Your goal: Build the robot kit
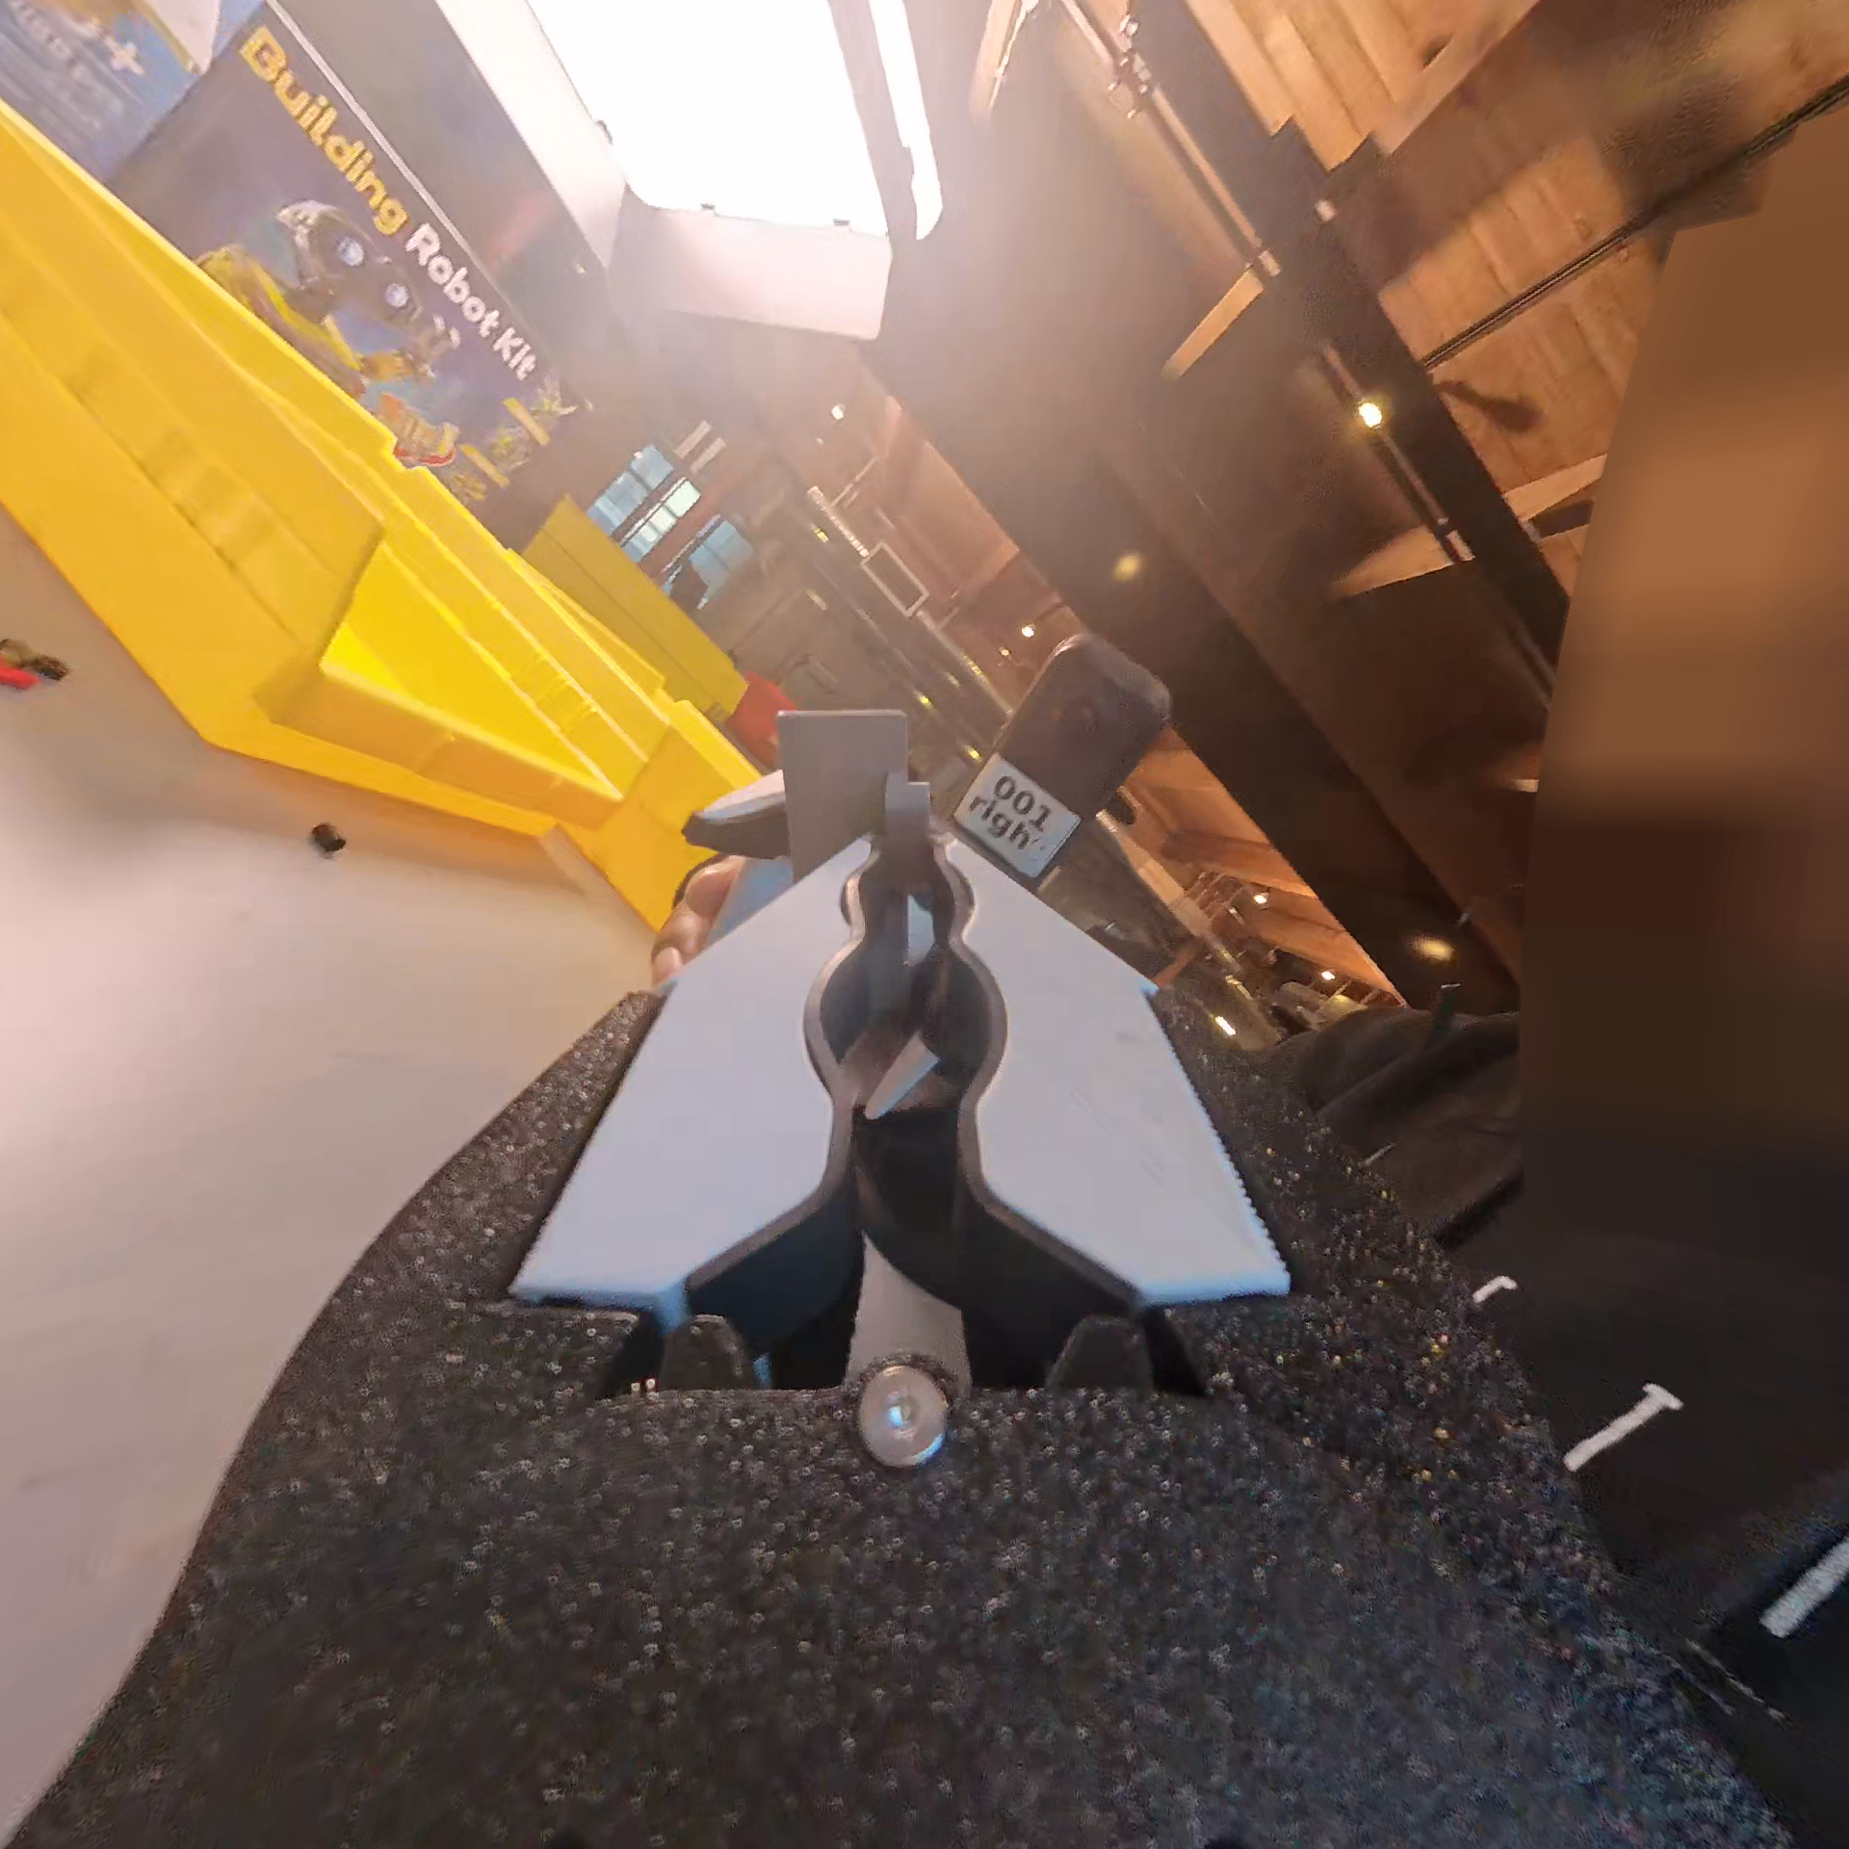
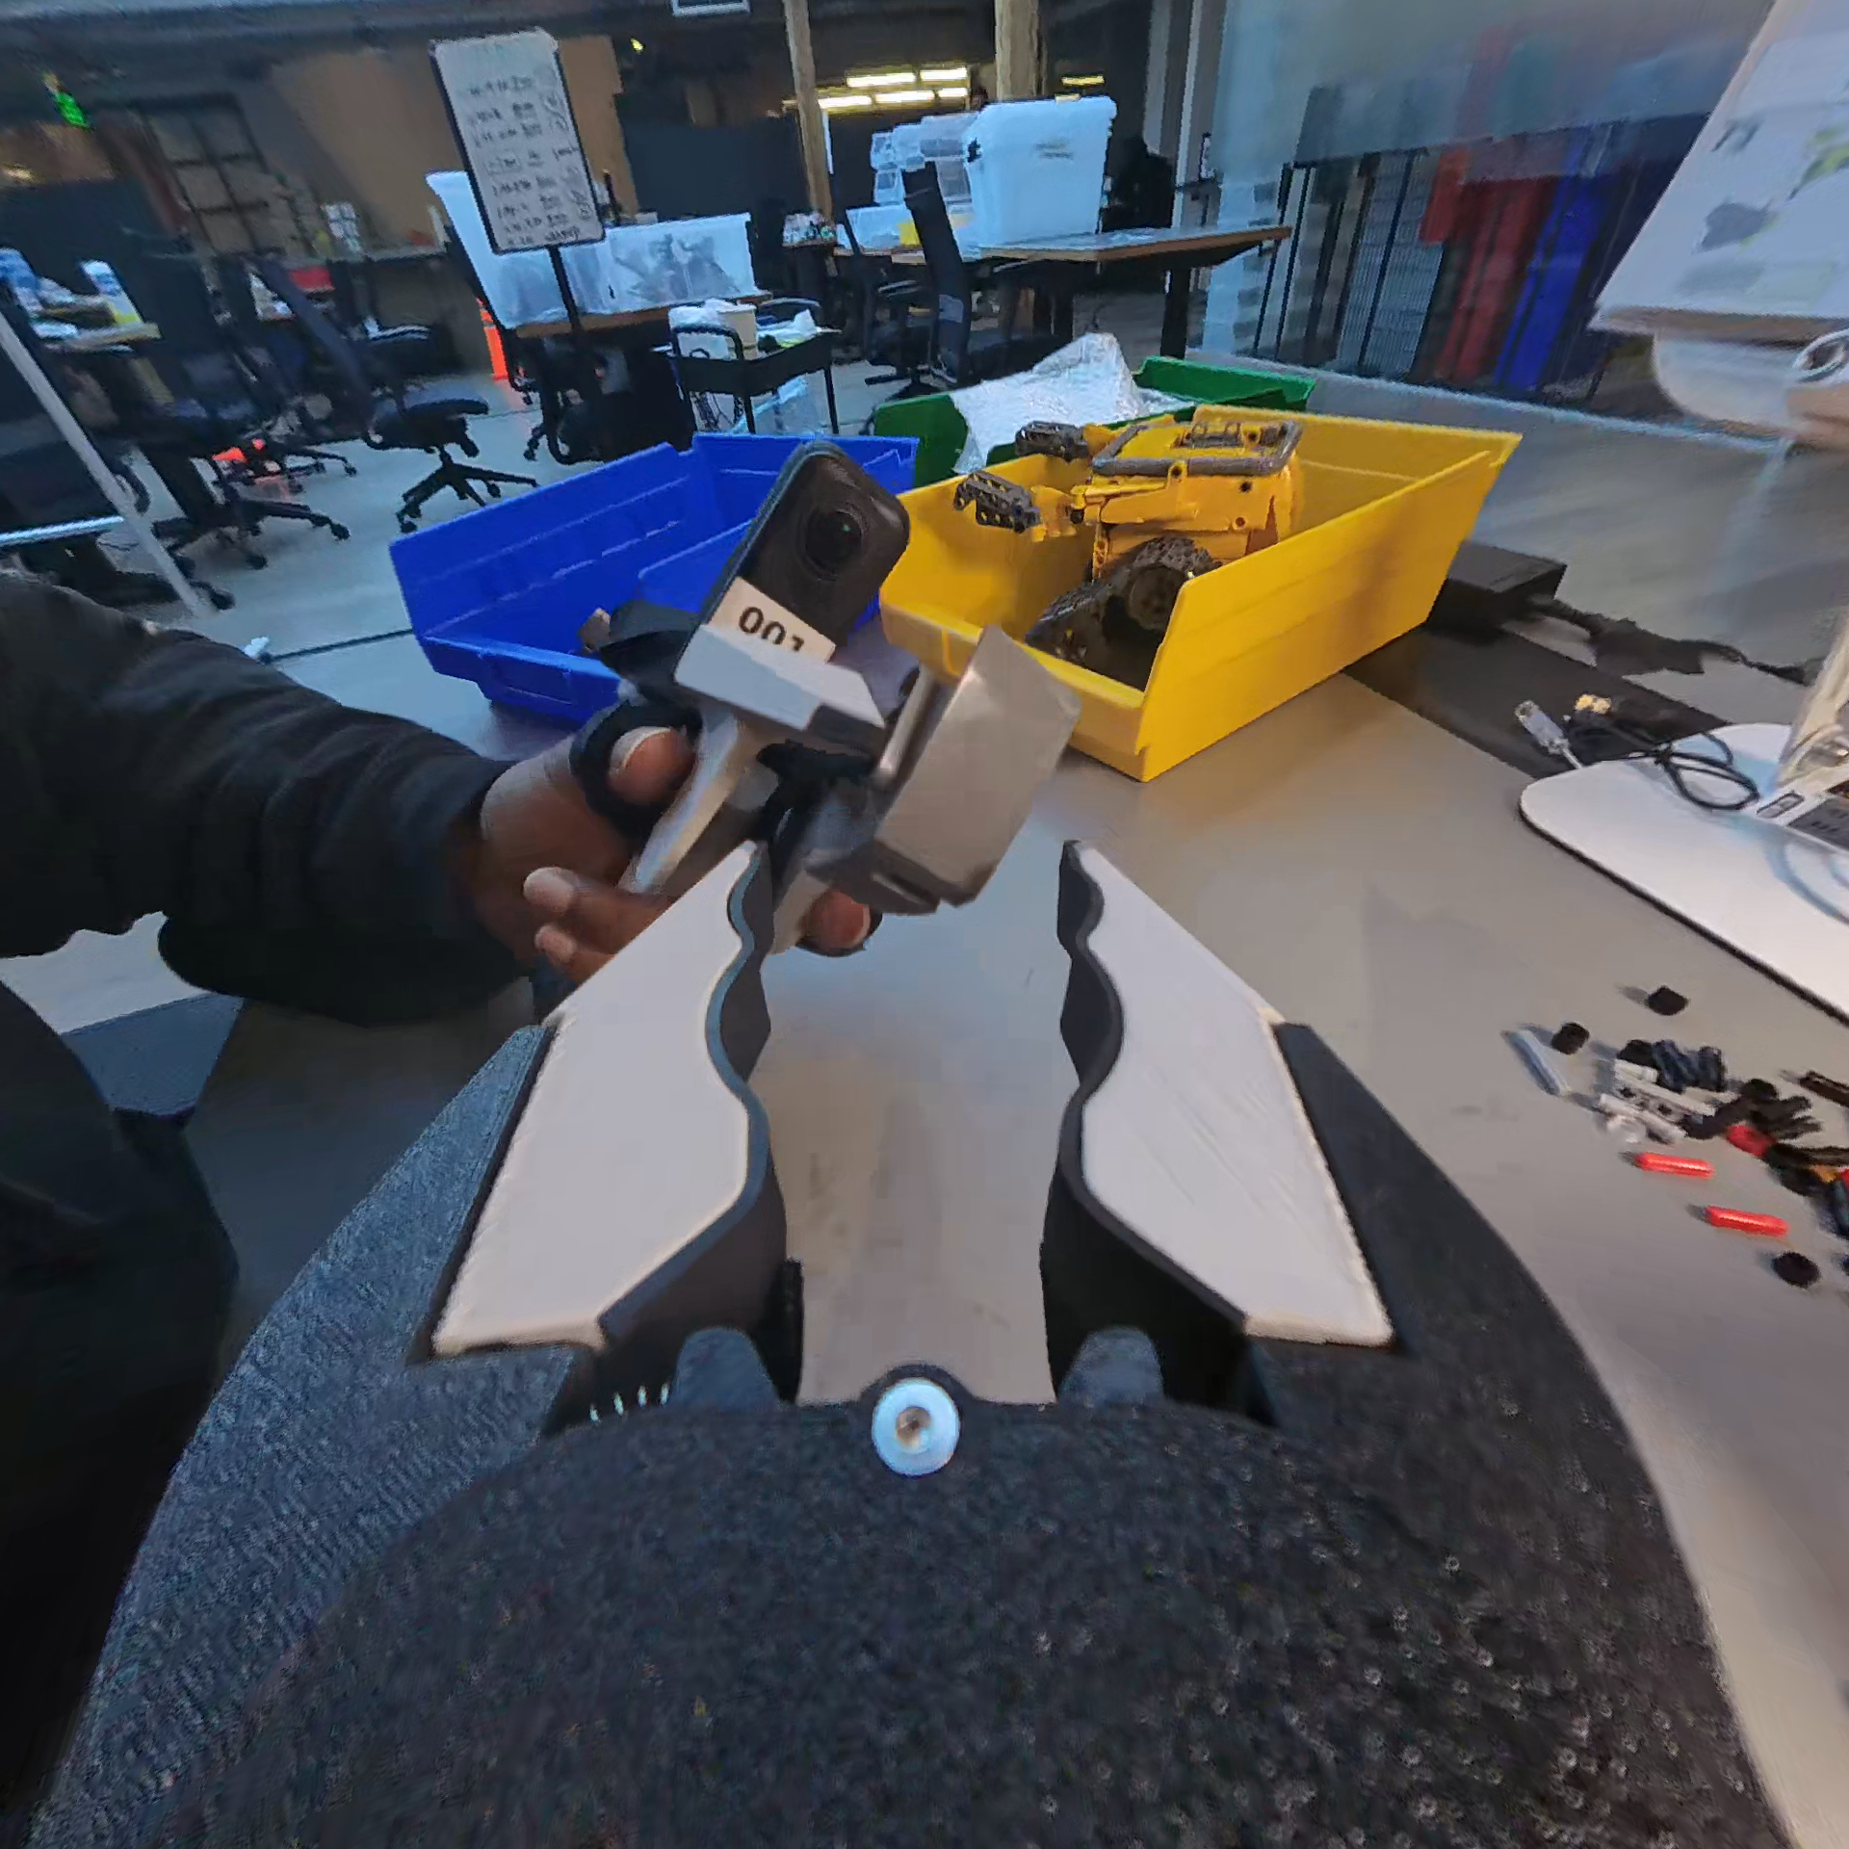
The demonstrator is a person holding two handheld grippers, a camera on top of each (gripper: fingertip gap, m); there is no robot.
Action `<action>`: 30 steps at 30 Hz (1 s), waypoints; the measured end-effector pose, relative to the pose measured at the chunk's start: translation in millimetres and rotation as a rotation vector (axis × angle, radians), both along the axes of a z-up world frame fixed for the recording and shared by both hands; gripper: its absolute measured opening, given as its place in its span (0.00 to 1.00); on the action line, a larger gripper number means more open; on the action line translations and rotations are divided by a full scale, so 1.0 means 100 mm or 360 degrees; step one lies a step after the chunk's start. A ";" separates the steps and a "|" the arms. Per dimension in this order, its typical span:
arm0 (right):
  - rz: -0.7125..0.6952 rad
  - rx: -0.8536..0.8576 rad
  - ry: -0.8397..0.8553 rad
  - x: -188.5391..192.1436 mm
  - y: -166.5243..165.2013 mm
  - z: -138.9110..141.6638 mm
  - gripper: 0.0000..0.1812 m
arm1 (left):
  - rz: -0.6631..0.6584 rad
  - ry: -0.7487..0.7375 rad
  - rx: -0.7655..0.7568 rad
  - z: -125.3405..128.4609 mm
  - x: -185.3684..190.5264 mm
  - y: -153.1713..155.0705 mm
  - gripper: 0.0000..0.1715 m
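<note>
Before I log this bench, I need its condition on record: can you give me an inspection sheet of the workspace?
Surface: grey table, bare right in front of the grippers.
Job's things: yellow bin holding a yellow tracked model; blue bin beside it, no contents seen; green bin behind.
Clutter: small black, grey and red parts scattered at the right.
Grippers: right gripper open, nothing between its fingers; left gripper shut, held in a hand, raised off the table, facing the right one.
Cables: black cables lying onto a white base.
Surroundings: whiteboard, office chairs and desks behind.
</note>
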State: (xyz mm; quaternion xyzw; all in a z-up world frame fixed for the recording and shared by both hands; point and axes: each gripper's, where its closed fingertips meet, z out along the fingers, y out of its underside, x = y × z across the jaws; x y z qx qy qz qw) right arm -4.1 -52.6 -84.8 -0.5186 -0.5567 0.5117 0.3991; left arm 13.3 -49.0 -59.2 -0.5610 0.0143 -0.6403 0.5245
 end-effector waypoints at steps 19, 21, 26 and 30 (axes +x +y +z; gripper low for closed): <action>0.0757 -0.0317 -0.0771 0.21 -0.55 -0.81 0.18 | -0.0026 0.2105 0.0696 -0.87 0.00 -0.34 0.03; 0.0738 -0.0296 -0.0789 0.24 -0.53 -0.83 0.18 | -0.0049 0.2102 0.0682 -0.91 0.05 -0.34 0.00; 0.0424 0.0187 -0.0616 0.25 -0.15 -0.74 0.29 | 0.0053 0.1985 0.0549 -0.92 0.04 -0.21 0.00; 0.0355 0.0620 -0.0466 0.30 -0.10 -0.60 0.12 | 0.0061 0.1886 0.0527 -0.91 0.10 -0.18 0.00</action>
